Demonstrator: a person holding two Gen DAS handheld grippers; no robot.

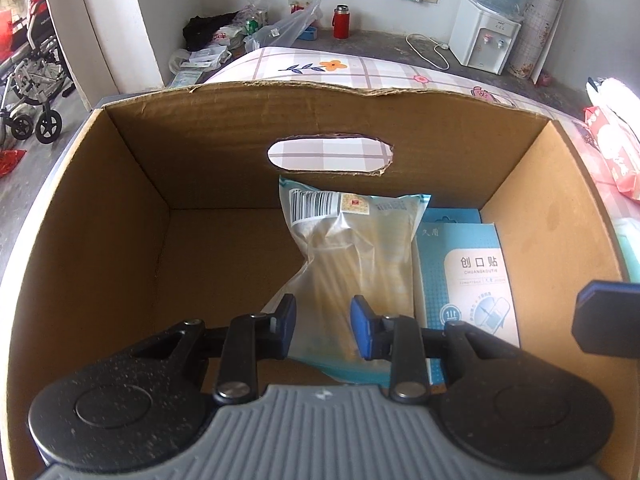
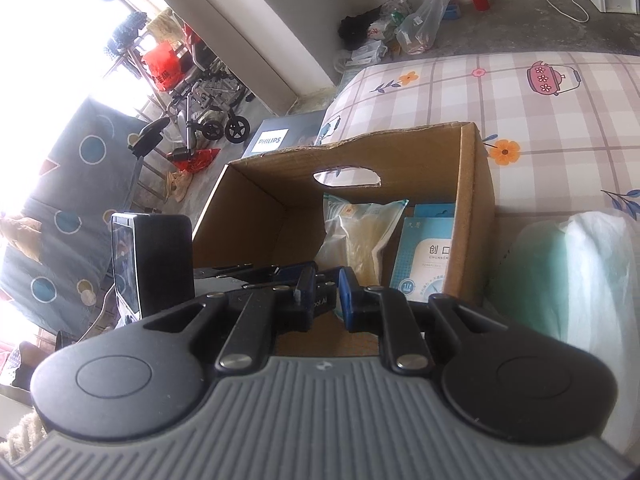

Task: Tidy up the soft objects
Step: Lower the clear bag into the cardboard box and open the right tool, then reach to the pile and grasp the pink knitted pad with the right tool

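While the left gripper (image 1: 323, 326) hung inside the box (image 1: 132, 184), its jaws stood apart, released, with the pouch (image 1: 352, 248) between them but not pinched. Pouch leaned on the far wall, beside a blue plaster pack (image 1: 466, 280). Right gripper (image 2: 324, 294) hovered outside the near edge, jaws nearly clenched, grasping nothing. Green bag (image 2: 560, 272) lay right of the box.

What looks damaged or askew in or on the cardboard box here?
The brown cardboard box has a ragged, torn top edge and a rough-cut handle hole on its far wall. Inside, the clear plastic pouch leans crumpled and tilted, beside the flat blue bandage packets.
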